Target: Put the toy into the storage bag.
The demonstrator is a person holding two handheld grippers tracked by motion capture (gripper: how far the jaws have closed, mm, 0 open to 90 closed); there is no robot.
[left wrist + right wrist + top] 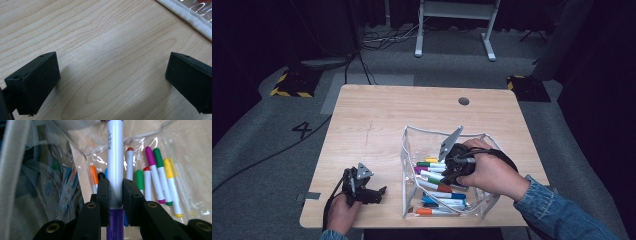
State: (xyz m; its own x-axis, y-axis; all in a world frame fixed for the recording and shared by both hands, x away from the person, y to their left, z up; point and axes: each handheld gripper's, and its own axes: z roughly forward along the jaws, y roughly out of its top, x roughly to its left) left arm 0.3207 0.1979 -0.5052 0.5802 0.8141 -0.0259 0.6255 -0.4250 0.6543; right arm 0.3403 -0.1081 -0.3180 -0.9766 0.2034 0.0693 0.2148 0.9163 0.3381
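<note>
A grey desk frame [457, 25] stands beyond, perhaps with cables [382, 37].

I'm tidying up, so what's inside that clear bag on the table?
The clear bag holds markers with orange, green, red, purple and yellow caps. The right hand covers part of it, so the full count stays hidden.

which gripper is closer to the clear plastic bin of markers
Right. The right gripper is inside the clear plastic bin, holding a purple-capped white marker. The left gripper rests on the wooden table beside it.
</note>
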